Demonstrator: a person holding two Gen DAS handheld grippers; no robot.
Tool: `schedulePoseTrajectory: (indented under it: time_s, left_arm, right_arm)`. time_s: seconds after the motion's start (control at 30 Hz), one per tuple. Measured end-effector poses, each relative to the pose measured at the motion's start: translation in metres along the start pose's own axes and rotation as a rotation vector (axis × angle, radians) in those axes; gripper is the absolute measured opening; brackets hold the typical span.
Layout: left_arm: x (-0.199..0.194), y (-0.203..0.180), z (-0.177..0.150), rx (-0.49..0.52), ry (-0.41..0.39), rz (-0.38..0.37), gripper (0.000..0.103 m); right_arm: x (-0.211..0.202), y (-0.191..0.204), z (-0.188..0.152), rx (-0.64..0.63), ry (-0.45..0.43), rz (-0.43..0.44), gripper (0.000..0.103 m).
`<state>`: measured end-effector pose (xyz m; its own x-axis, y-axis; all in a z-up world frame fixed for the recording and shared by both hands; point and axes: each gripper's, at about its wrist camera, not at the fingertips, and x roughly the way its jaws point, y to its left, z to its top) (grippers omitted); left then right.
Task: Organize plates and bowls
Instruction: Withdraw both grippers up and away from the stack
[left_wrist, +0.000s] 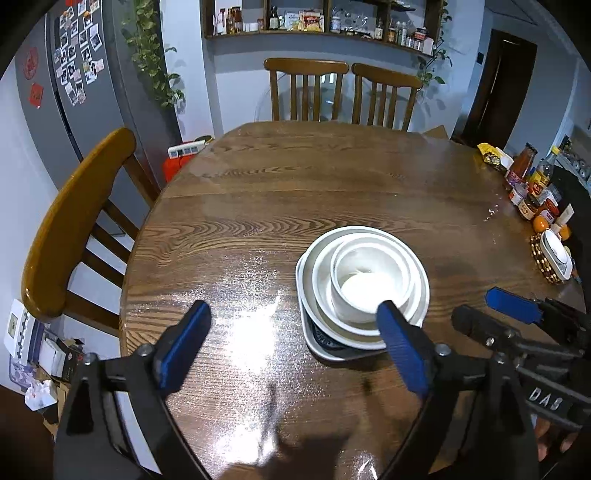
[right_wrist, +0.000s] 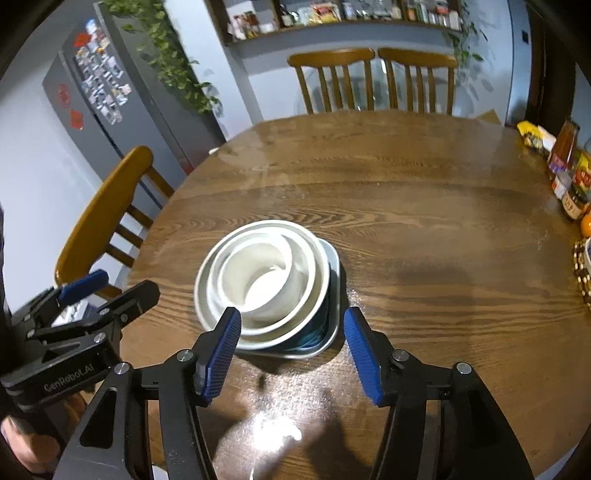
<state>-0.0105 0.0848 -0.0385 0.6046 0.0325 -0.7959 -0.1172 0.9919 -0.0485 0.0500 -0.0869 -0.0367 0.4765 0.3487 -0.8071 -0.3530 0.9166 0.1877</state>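
Note:
A stack of nested white bowls (left_wrist: 369, 273) (right_wrist: 258, 280) sits on a squarish plate (left_wrist: 314, 343) (right_wrist: 332, 325) with a dark blue pattern, on the round wooden table (left_wrist: 295, 184) (right_wrist: 406, 203). My left gripper (left_wrist: 295, 314) stands open just left of and in front of the stack; its right finger overlaps the stack's near rim in its view, and nothing is held. My right gripper (right_wrist: 291, 315) is open too, on the near side of the stack, its pads off the dishes. Each gripper shows in the other's view: right gripper (left_wrist: 480, 306), left gripper (right_wrist: 123, 282).
Jars, bottles (left_wrist: 532, 184) (right_wrist: 569, 166) and oranges line the table's right edge, beside a woven trivet with a white dish (left_wrist: 554, 254). Wooden chairs stand at the far side (left_wrist: 306, 92) (right_wrist: 332, 77) and the left (left_wrist: 74, 221) (right_wrist: 99, 214). A grey fridge (left_wrist: 81, 92) stands behind.

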Motion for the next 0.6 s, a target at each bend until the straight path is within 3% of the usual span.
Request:
schedulePoseTrajectory:
  time_s: [0.13, 0.6]
  left_arm:
    - [-0.01, -0.002, -0.004, 0.028, -0.026, 0.004, 0.102]
    - [-0.022, -0.005, -0.023, 0.121, -0.02, -0.062, 0.102]
  right_arm:
    - [-0.01, 0.005, -0.01, -0.014, -0.021, -0.024, 0.059]
    - [-0.025, 0.007, -0.036, -0.017, -0.025, -0.075, 0.059]
